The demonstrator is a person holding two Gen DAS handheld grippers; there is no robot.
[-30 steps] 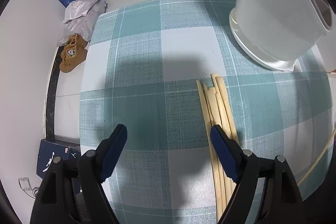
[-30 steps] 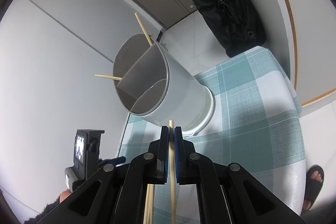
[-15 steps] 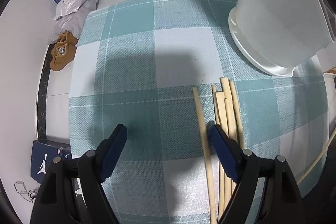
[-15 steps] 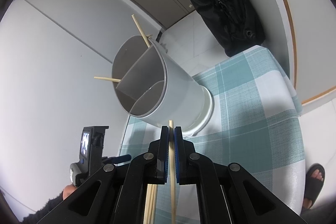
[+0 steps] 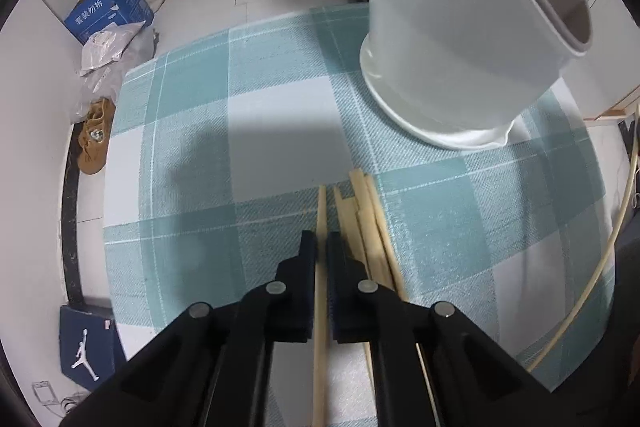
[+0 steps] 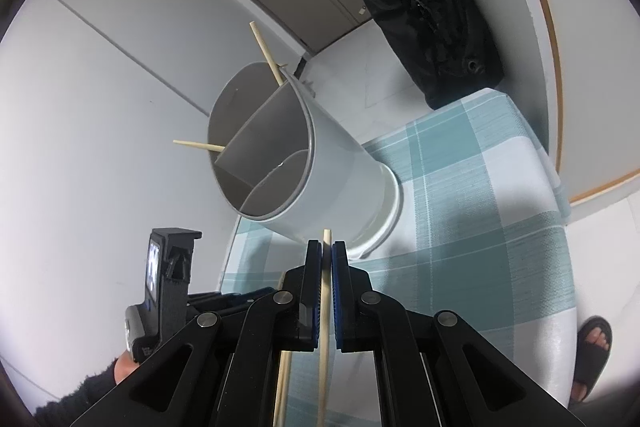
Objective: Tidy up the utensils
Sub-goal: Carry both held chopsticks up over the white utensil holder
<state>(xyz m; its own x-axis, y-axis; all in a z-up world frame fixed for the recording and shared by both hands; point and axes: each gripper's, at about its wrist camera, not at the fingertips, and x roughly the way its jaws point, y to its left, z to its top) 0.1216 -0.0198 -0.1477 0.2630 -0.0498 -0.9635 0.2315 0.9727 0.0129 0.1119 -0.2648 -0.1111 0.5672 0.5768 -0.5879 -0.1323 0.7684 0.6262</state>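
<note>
While your left gripper (image 5: 322, 247) sits low over the checked tablecloth (image 5: 460, 227), its two black fingers (image 5: 306, 259) are drawn in on a single chopstick (image 5: 321, 211), with only that stick's width left between them. You can see the chopstick run straight back between the pads and poke out ahead of the tips, lying along the cloth. Just beside it, to the right, rests a loose bundle of chopsticks (image 5: 368, 211), touching one another and partly hidden under your right-hand finger. Beyond them stands the white utensil holder (image 5: 460, 39) on its flared base, upright on the table and well clear of your fingertips.

Your right gripper (image 6: 327, 251) is likewise clamped on one chopstick (image 6: 326, 291); the blue-lined pads (image 6: 338, 287) press it from both sides, and its end sticks up a little past the tips. That gripper is raised above the table, pointing toward the holder's open mouth (image 6: 260, 163), where a divider splits the inside into compartments. Two chopsticks (image 6: 266, 53) lean out of the far compartment, one angled up, one out to the side. Whether your held stick touches the holder, you cannot tell from this view.
</note>
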